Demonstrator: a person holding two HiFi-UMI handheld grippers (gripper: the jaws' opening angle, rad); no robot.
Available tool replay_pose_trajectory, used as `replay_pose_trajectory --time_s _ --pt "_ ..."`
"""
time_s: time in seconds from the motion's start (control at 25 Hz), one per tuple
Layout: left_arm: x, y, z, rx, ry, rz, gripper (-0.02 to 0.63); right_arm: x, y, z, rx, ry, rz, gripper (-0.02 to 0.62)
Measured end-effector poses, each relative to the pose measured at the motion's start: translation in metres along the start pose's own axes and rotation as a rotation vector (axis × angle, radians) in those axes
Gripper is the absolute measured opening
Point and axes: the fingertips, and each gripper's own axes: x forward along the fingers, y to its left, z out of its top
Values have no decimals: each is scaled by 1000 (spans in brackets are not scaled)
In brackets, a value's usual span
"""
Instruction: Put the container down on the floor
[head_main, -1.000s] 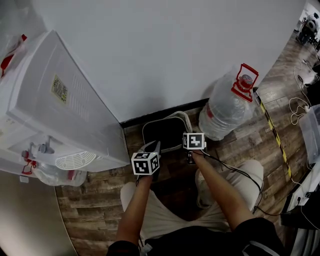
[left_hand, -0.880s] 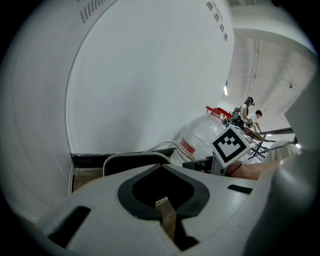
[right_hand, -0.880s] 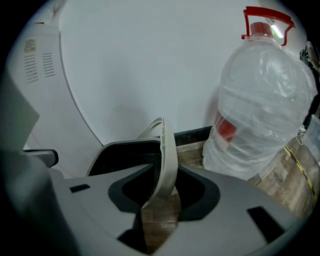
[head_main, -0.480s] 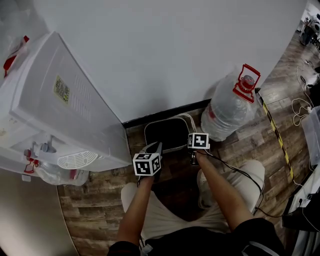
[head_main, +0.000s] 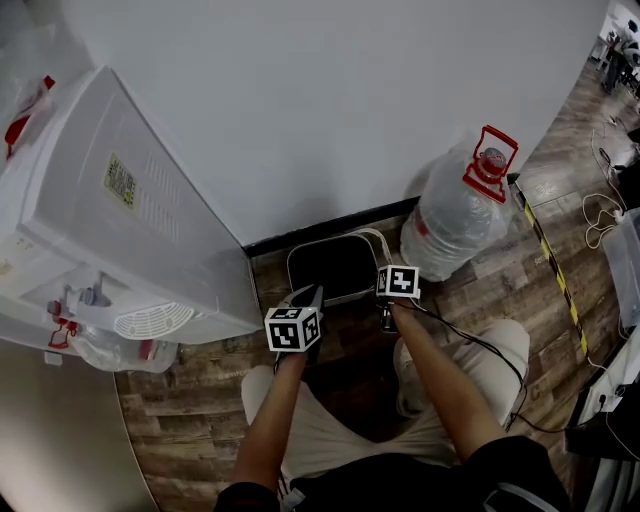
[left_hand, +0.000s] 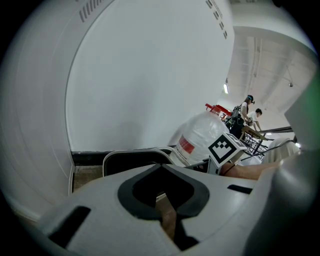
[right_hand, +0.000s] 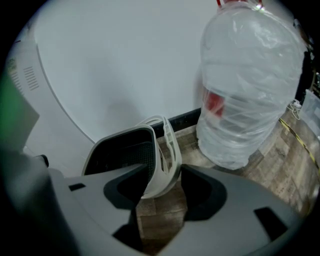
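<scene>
- The container (head_main: 328, 266) sat on the floor (head_main: 470, 300), its far edge against the baseboard (head_main: 300, 232). A white water dispenser (head_main: 120, 220) stood close on its left and a big water bottle (head_main: 455, 215) just beside its right.
- The right claw (right_hand: 164, 172) had just been opening, and its jaws stood apart astride the container's near rim corner.
- The left claw (left_hand: 160, 167) was closed and empty, near the container's left corner.
- Open floor lay only on the near side, toward the person's legs (head_main: 330, 430).

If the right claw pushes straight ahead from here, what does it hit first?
Probably the container: the right claw has just been opening its jaws, and the near corner stands between them.
</scene>
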Motion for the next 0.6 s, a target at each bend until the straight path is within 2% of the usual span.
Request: replay_pose_trajectory --time_s 0.6 --pt "1 3 -8 -8 12 2 15 5 2 -6 -2 14 12 192"
